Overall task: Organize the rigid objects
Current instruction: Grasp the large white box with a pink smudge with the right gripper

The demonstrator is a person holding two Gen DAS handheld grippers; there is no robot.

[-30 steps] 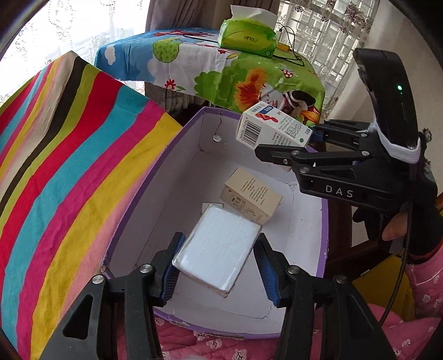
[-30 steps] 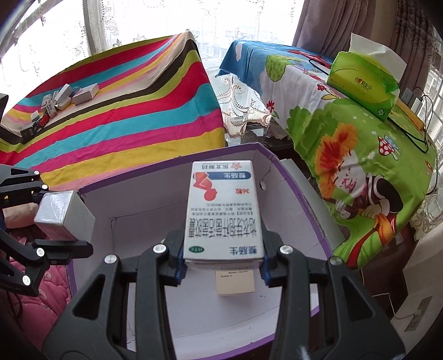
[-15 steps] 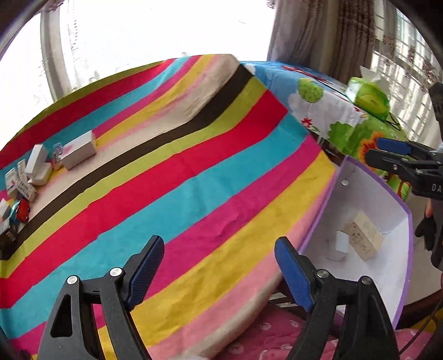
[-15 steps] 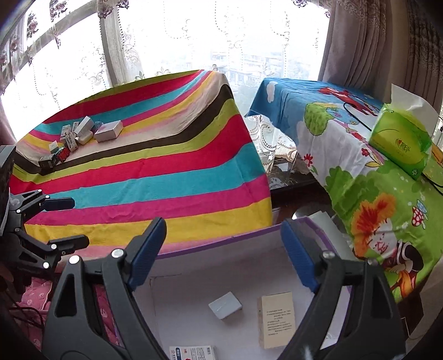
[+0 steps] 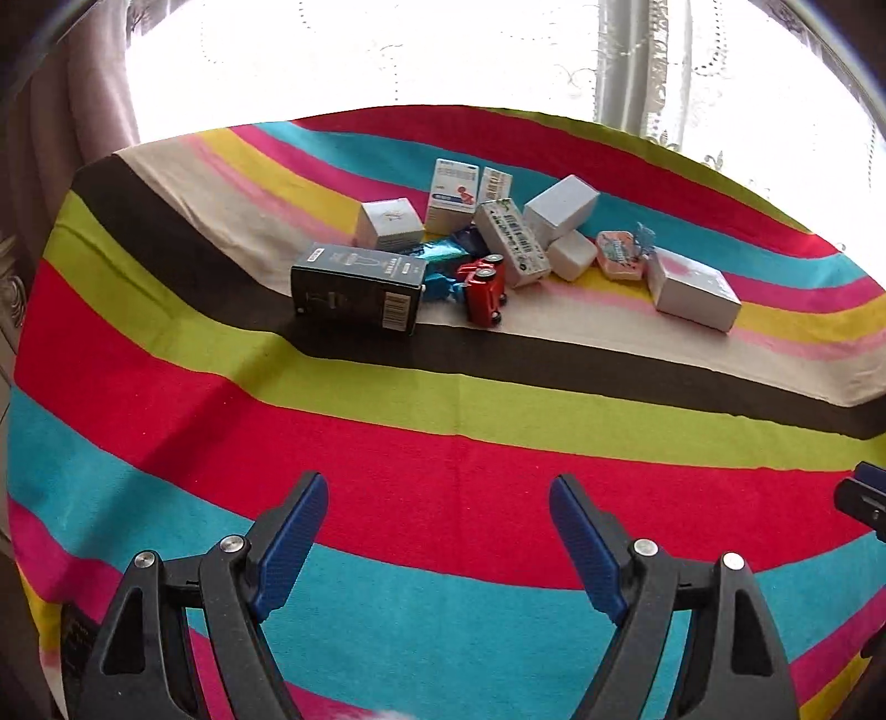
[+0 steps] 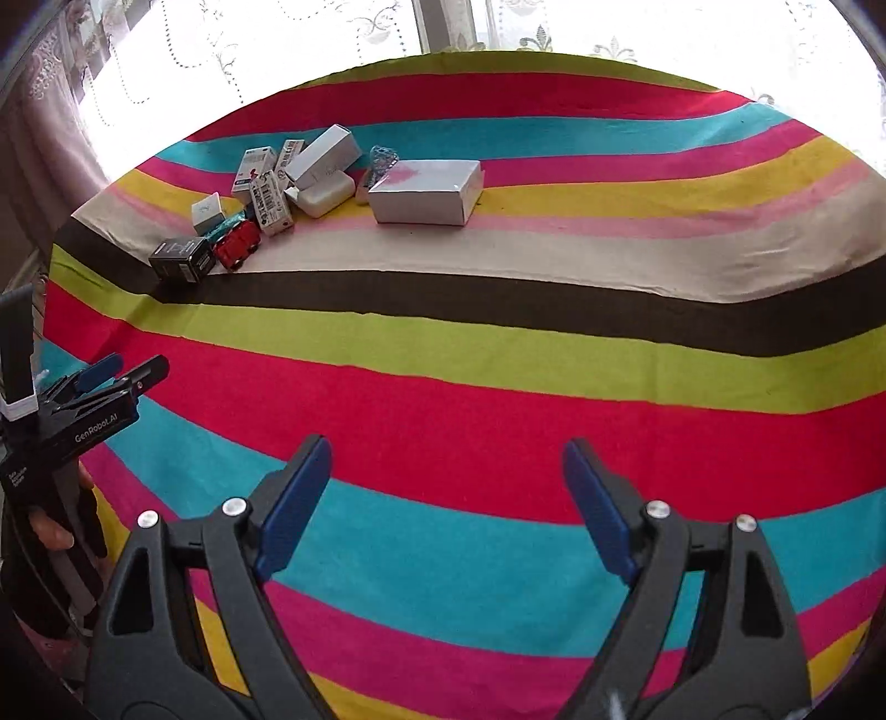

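Both grippers hang open and empty above the striped cloth [image 5: 443,487]. My left gripper [image 5: 437,498] faces a cluster of small items across the cloth: a black box [image 5: 357,285], a red toy car [image 5: 484,288], a white barcode box [image 5: 512,241], several white boxes [image 5: 559,209] and a flat white box with a pink print [image 5: 692,288]. In the right wrist view my right gripper [image 6: 446,462] looks at the same cluster, with the flat white box [image 6: 423,191] at centre top and the black box [image 6: 180,257] at the left. The left gripper [image 6: 119,371] shows at that view's left edge.
Lace curtains and a bright window [image 6: 443,27] run behind the cloth's far edge. A gloved hand [image 6: 61,531] holds the left gripper at the lower left of the right wrist view. The right gripper's tip [image 5: 864,493] pokes in at the left wrist view's right edge.
Both grippers let go of their boxes into the purple-rimmed box, opened, and swung left across the striped cloth. The purple-rimmed box has left both views; the cluster of items now lies ahead.
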